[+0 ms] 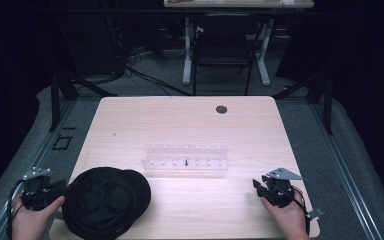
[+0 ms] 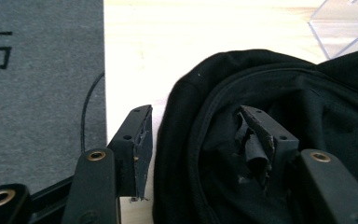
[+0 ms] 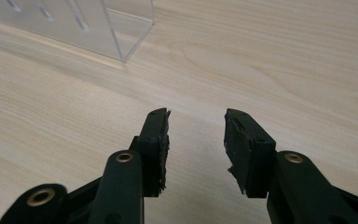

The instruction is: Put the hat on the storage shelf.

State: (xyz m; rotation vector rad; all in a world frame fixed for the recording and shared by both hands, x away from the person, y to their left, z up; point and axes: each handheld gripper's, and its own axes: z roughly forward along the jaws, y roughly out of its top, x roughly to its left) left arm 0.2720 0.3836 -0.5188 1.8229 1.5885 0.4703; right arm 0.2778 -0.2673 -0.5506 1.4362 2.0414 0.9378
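A black cap (image 1: 107,202) lies crown-down at the table's near left corner, its hollow inside facing up. My left gripper (image 1: 60,194) is at the cap's left rim. In the left gripper view the jaws (image 2: 195,112) stand wide apart across that rim: one jaw is outside over the bare wood, the other over the dark lining of the cap (image 2: 307,93), and the pads do not squeeze the fabric. My right gripper (image 1: 258,185) rests near the table's front right, held by a hand. Its jaws (image 3: 197,114) are open over bare wood with nothing between them.
A clear acrylic rack (image 1: 185,157) with rows of small slots stands mid-table, and its corner shows in the right gripper view (image 3: 88,23). A round cable hole (image 1: 221,109) sits near the far edge. Grey floor mat (image 2: 37,93) lies left of the table edge.
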